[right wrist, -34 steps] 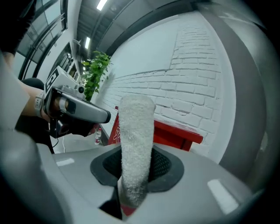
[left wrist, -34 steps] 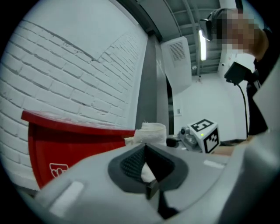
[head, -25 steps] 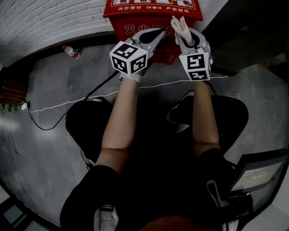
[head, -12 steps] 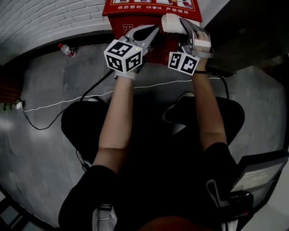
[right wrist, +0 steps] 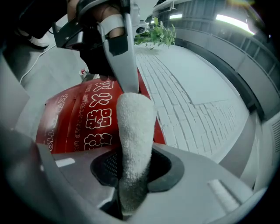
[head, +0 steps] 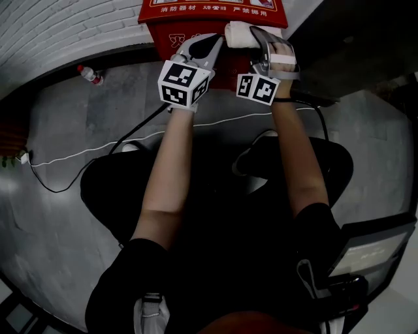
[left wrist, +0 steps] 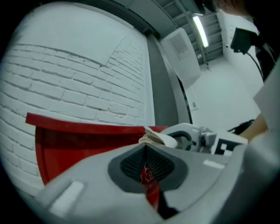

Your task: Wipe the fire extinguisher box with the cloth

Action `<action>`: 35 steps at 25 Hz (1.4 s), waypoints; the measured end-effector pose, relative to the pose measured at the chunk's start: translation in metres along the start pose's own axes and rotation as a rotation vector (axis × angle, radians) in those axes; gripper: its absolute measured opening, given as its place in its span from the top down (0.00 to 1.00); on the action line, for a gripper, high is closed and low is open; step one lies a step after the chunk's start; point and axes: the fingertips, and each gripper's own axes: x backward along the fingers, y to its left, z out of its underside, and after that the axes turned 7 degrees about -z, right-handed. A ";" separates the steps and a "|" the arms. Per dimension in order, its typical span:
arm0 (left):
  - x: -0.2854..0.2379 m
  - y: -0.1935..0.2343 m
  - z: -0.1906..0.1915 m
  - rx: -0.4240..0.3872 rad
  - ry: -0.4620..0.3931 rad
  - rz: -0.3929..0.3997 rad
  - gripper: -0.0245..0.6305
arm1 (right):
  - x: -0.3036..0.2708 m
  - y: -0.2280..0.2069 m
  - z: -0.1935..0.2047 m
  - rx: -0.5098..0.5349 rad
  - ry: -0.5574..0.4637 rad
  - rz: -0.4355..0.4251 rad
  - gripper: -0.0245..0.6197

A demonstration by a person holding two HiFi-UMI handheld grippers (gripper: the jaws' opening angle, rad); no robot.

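Observation:
The red fire extinguisher box (head: 212, 14) stands against the wall at the top of the head view, with white characters on its front (right wrist: 78, 118). My right gripper (head: 251, 39) is shut on a rolled white cloth (head: 236, 34), which lies sideways against the box's upper front edge. The cloth (right wrist: 134, 131) sticks out well beyond the jaws of the right gripper (right wrist: 131, 173). My left gripper (head: 215, 44) is shut with nothing in it, its tip beside the cloth at the box front. From the left gripper (left wrist: 146, 164), the box (left wrist: 87, 144) and the cloth (left wrist: 155, 136) show.
A white brick wall (head: 52, 26) runs behind the box. A plastic bottle (head: 88, 74) lies on the grey floor at the left. A white cable (head: 98, 149) crosses the floor below the grippers. A dark recess (head: 353, 39) is right of the box, and a screen (head: 372, 251) sits at the lower right.
Both grippers moved up to the box front. The right gripper turned, so the cloth that pointed upward now lies leftward along the box's upper edge, next to the left gripper's tip.

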 end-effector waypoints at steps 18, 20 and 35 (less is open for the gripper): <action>-0.005 0.014 0.104 -0.045 0.013 -0.187 0.96 | -0.008 0.104 0.021 -0.042 0.037 -0.183 0.79; -0.003 0.014 0.117 -0.047 0.031 -0.188 0.96 | -0.009 0.117 0.023 -0.044 0.041 -0.202 0.79; 0.008 0.003 0.210 -0.018 0.179 -0.175 0.96 | -0.014 0.167 0.029 -0.102 0.042 -0.207 0.80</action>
